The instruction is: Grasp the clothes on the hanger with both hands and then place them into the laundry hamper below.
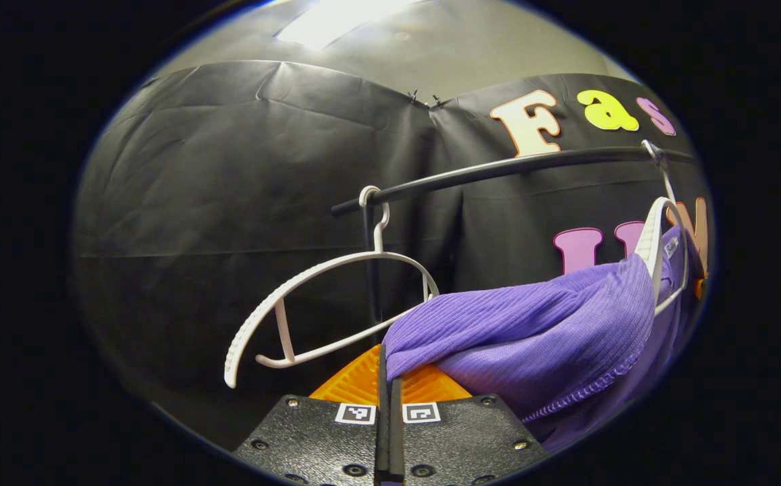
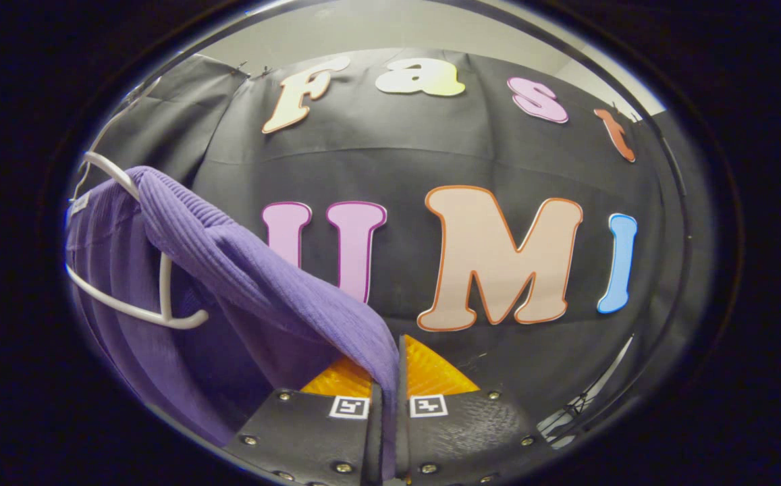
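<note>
Black cloth wall behind rail (image 1: 498, 169). Left tool (image 1: 388, 388) closed, pinching purple garment (image 1: 532, 331); empty white hanger (image 1: 322, 304) just beyond. Right tool (image 2: 390, 378) closed on garment (image 2: 241, 263).

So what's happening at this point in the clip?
A person with a gripper in each hand is pulling a purple garment off a white hanger on the black rail. Both the left gripper and the right gripper are shut on the fabric. An empty white hanger hangs alongside.
</note>
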